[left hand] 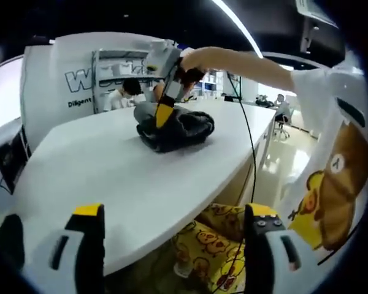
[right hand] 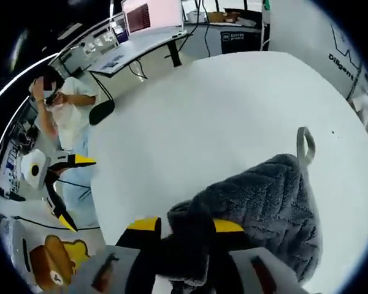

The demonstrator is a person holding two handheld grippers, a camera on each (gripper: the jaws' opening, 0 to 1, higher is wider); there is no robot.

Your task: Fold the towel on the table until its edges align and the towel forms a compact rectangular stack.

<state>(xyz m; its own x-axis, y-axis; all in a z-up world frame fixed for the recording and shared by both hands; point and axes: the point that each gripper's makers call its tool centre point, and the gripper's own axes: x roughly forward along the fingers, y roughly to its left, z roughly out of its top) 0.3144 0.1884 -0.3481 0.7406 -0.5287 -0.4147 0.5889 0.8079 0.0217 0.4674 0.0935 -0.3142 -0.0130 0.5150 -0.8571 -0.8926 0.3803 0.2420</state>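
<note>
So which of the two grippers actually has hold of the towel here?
The right gripper: its yellow-tipped jaws are closed on a fold of the dark grey towel on the white table. The left gripper hangs open off the table's edge, touching nothing.

Towel (right hand: 264, 208) fold between right gripper (right hand: 184, 225) jaws hides their tips; its near edge cut off. Far wall lettering (left hand: 80, 79) partly hidden.

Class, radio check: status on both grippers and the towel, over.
Right gripper shut on towel, jaws pinching an edge. Left gripper open, off the table edge. Towel bunched, unfolded. Nothing in the way.
</note>
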